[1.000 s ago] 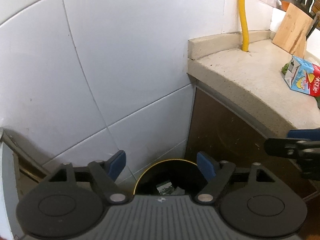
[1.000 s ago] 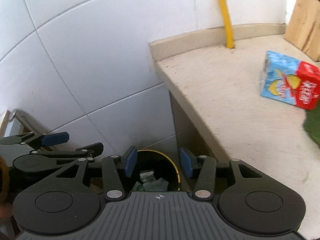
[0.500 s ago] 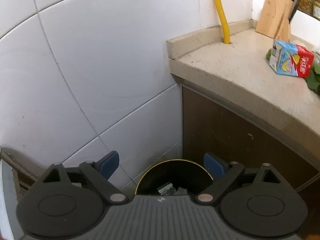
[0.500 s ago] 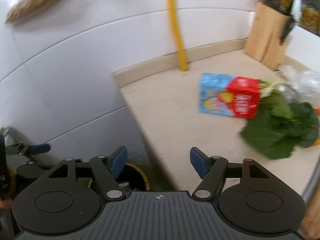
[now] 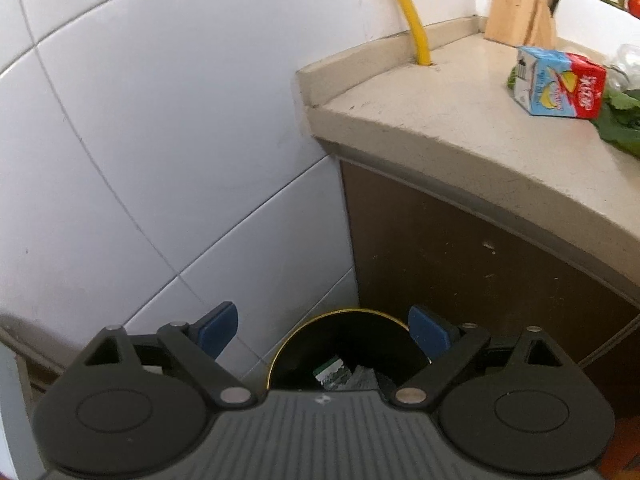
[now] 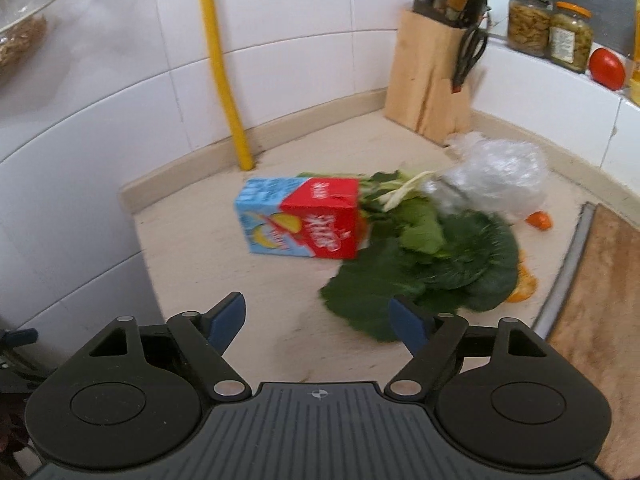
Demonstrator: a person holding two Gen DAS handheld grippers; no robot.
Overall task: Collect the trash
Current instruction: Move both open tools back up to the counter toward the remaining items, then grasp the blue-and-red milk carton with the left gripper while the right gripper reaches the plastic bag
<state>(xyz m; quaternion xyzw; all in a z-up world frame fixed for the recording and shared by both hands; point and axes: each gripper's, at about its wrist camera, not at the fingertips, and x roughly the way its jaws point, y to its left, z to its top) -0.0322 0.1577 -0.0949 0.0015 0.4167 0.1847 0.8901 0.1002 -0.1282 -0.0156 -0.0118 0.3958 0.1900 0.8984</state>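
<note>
Partly done: scraps already inside black trash bin (image 5: 344, 344), floor level, near left of table (image 6: 192, 248). Left claw (image 5: 324, 326) spread, empty, above bin. Right claw (image 6: 318, 316) spread, empty, facing juice carton (image 6: 300, 218), leafy greens (image 6: 432, 264), plastic wrap (image 6: 496, 178), orange peel (image 6: 538, 220), all uncollected. Bin contents mostly hidden, unidentifiable.

carton (image 6: 300, 218) left of greens (image 6: 432, 260) | bag (image 6: 496, 178) behind greens

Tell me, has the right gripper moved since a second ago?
Yes. The right gripper swung from above the bin to the countertop, now facing the juice carton.
</note>
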